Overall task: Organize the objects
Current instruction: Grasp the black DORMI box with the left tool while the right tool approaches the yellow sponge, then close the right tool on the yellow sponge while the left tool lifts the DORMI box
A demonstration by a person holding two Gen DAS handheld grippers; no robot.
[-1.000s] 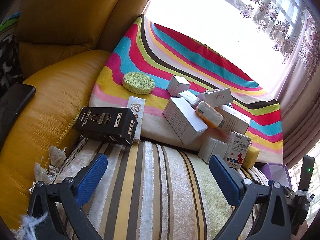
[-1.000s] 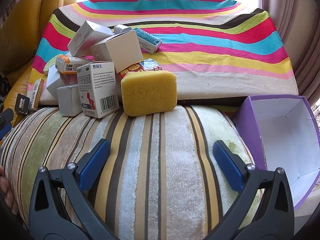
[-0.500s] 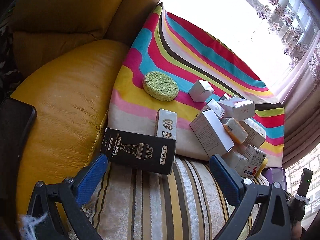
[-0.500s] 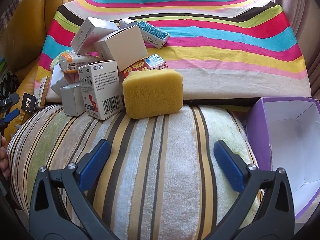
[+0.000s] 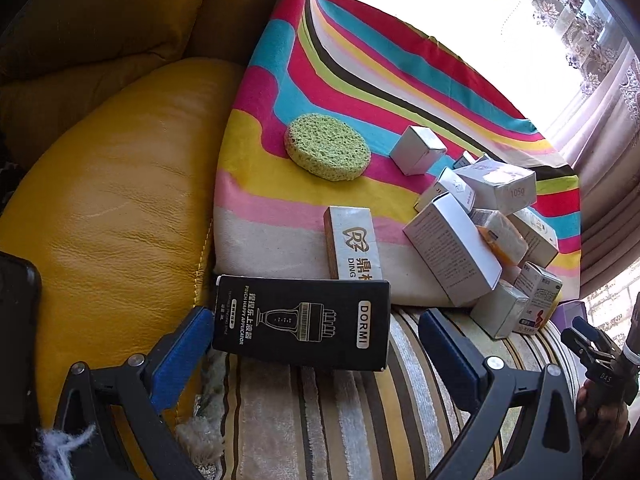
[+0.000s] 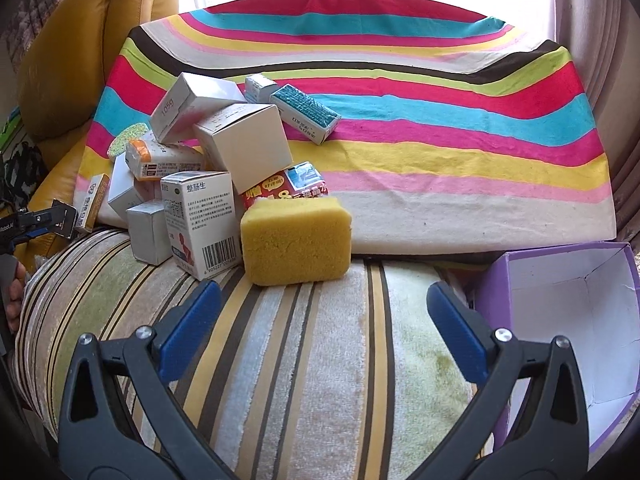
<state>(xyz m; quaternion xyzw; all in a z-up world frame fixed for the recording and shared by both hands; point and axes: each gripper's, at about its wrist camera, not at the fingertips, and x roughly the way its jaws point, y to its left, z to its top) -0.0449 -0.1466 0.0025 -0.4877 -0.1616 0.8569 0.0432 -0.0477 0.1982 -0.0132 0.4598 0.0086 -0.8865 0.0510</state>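
My left hand-held gripper (image 5: 314, 336) is spread wide around the black DORMI box (image 5: 302, 322), blue pads either side of it, left pad just at its end, right pad a little clear. The box lies flat on the striped plush cushion (image 5: 320, 412), against the yellow leather armrest (image 5: 112, 208). Behind it, a white DING box (image 5: 352, 242) on the rainbow-striped cloth (image 5: 280, 92), beside a round green sponge (image 5: 327, 152). My right hand-held gripper (image 6: 324, 314) hangs apart too, gripping nothing, above the cushion. Straight ahead sits a yellow sponge block (image 6: 296, 240), touching the barcoded medicine box (image 6: 204, 220) and the heap of white cartons (image 6: 244, 142). The purple box (image 6: 568, 320) stands open beside the right pad.
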